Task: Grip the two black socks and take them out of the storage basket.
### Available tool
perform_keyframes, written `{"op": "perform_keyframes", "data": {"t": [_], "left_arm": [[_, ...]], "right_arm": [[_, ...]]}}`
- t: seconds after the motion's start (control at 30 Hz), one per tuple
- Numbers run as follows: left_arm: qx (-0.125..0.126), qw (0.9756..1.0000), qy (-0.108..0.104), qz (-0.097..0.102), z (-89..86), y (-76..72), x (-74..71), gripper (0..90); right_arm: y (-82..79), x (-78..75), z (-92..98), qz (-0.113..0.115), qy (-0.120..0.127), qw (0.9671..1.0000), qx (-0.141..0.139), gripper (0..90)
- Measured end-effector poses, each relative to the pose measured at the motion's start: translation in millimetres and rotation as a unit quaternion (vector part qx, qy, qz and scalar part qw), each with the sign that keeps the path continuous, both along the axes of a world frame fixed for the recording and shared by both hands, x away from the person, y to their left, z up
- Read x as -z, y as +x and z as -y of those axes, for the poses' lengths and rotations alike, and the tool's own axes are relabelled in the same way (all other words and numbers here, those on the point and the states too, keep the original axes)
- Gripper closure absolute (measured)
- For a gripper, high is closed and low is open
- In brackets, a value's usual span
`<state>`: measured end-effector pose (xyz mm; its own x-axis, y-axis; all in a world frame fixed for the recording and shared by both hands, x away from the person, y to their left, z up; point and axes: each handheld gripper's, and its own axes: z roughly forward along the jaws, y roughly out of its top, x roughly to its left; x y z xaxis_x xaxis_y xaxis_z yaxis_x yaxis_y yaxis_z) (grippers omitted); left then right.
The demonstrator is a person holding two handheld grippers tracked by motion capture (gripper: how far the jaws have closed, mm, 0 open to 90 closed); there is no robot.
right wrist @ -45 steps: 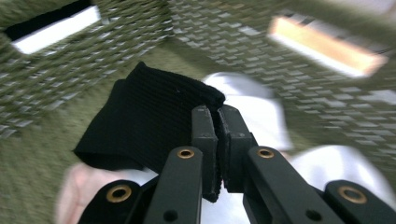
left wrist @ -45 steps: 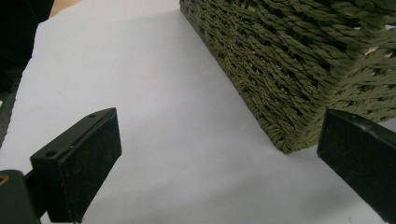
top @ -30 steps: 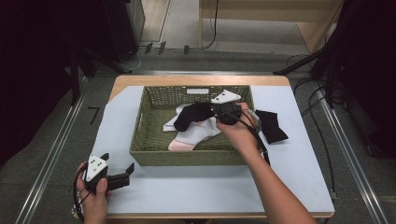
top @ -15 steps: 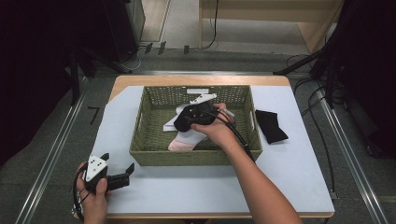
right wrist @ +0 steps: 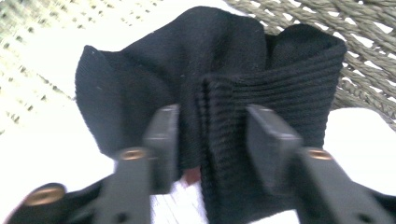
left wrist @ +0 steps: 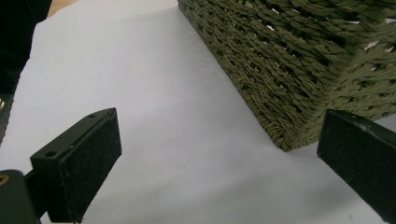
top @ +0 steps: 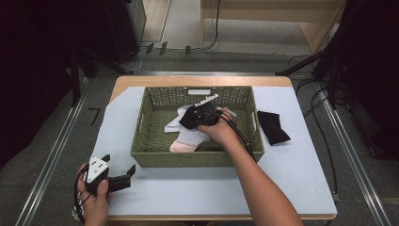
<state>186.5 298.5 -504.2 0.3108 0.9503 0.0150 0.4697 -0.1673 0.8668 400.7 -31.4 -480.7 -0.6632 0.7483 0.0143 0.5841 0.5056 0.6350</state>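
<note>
High view: overhead, facing forward-down on table (top: pixel 301 174). Left gripper view: low, close past its jaws at basket (left wrist: pixel 299 60) corner. Right gripper view: very close inside the basket; basket shared by all three.

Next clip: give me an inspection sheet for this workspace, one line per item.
Surface: table under a pale sheet.
Job's things: green woven basket holding pale socks; black sock pinched above them; another black sock right of the basket.
Clutter: nothing seen.
Grippers: left gripper open near the basket's corner; right gripper shut on the black sock.
Cables: cable along the right forearm.
Surroundings: grey floor, floor rails, dark equipment.
</note>
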Motion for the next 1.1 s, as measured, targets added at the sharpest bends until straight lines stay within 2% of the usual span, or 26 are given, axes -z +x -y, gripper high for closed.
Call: {"op": "perform_keyframes", "data": {"t": [0.03, 0.1, 0.13, 0.17, 0.2, 0.23, 0.27, 0.3, 0.33, 0.37, 0.47, 0.53, 0.67, 0.77, 0.87, 0.9, 0.93, 0.97, 1.03, 1.1], "left_arm": [[0.0, 1.0, 0.0, 0.0, -0.1, -0.1, -0.1, 0.5], [0.001, 1.0, 0.0, 0.0, -0.1, 0.0, -0.1, 0.5], [0.0, 1.0, 0.001, -0.001, -0.2, -0.1, -0.2, 0.5], [0.001, 1.0, 0.0, -0.001, -0.2, -0.1, -0.1, 0.5], [0.001, 1.0, 0.0, 0.0, -0.2, 0.0, -0.1, 0.5], [0.001, 1.0, 0.0, -0.001, -0.2, 0.0, -0.1, 0.5], [0.0, 1.0, 0.0, -0.001, -0.2, 0.0, -0.1, 0.5], [0.0, 1.0, 0.0, -0.001, -0.2, 0.0, -0.1, 0.5], [0.0, 1.0, 0.0, -0.001, -0.2, 0.0, -0.1, 0.5], [0.0, 1.0, 0.0, 0.0, -0.1, 0.1, 0.0, 0.5], [0.0, 1.0, 0.0, -0.001, 0.0, 0.0, -0.1, 0.5], [0.0, 1.0, 0.0, 0.0, 0.0, 0.0, 0.0, 0.5], [-0.001, 1.0, 0.0, 0.0, 0.3, 0.1, 0.1, 0.5], [-0.001, 1.0, 0.002, 0.001, 0.2, 0.0, 0.0, 0.5], [0.0, 1.0, 0.002, 0.001, 0.3, -0.1, 0.0, 0.5], [-0.001, 1.0, 0.002, 0.001, 0.4, 0.0, 0.1, 0.5], [0.0, 1.0, 0.003, 0.0, 0.3, 0.0, 0.0, 0.5], [-0.001, 1.0, 0.002, 0.001, 0.4, 0.0, 0.1, 0.5], [-0.001, 1.0, 0.003, 0.001, 0.4, -0.1, 0.1, 0.5], [-0.001, 1.0, 0.002, 0.001, 0.4, -0.1, 0.0, 0.5]], "right_arm": [[-0.3, -1.5, 1.3, 0.002, -0.005, 1.0, -0.007, 76.9], [-0.4, -5.4, 3.5, 0.003, -0.002, 1.0, -0.003, 79.7], [-0.5, -6.6, 4.3, 0.005, 0.0, 1.0, -0.004, 80.1], [-1.4, -10.6, 6.5, 0.019, 0.004, 0.9998, -0.001, 80.7], [-1.4, -10.6, 6.5, 0.019, 0.004, 0.9998, -0.001, 80.7], [-2.9, -16.0, 9.6, 0.038, 0.01, 0.9992, 0.004, 81.0], [-3.3, -17.4, 11.1, 0.046, 0.011, 0.9989, 0.005, 81.0], [-3.3, -17.4, 11.1, 0.046, 0.011, 0.9989, 0.005, 81.0], [-4.0, -19.3, 13.2, 0.054, 0.016, 0.9984, 0.007, 81.1], [-5.6, -23.1, 18.3, 0.068, 0.031, 0.9971, 0.013, 81.1], [-7.6, -27.9, 24.1, 0.085, 0.042, 0.9953, 0.02, 81.1], [-11.3, -34.1, 30.3, 0.104, 0.065, 0.9921, 0.025, 81.1], [-19.2, -45.3, 39.7, 0.143, 0.082, 0.9861, 0.022, 80.9], [-25.1, -54.7, 47.7, 0.169, 0.1, 0.9802, 0.025, 80.9], [-31.5, -64.2, 55.9, 0.202, 0.123, 0.9712, 0.028, 80.9], [-32.8, -66.2, 57.7, 0.208, 0.126, 0.9695, 0.031, 80.8], [-35.8, -70.5, 62.6, 0.22, 0.14, 0.9646, 0.041, 80.8], [-35.8, -70.5, 62.6, 0.22, 0.14, 0.9646, 0.041, 80.8], [-37.8, -73.9, 67.1, 0.229, 0.148, 0.9613, 0.043, 80.8], [-40.1, -76.8, 70.9, 0.248, 0.155, 0.9552, 0.041, 80.8]]}}
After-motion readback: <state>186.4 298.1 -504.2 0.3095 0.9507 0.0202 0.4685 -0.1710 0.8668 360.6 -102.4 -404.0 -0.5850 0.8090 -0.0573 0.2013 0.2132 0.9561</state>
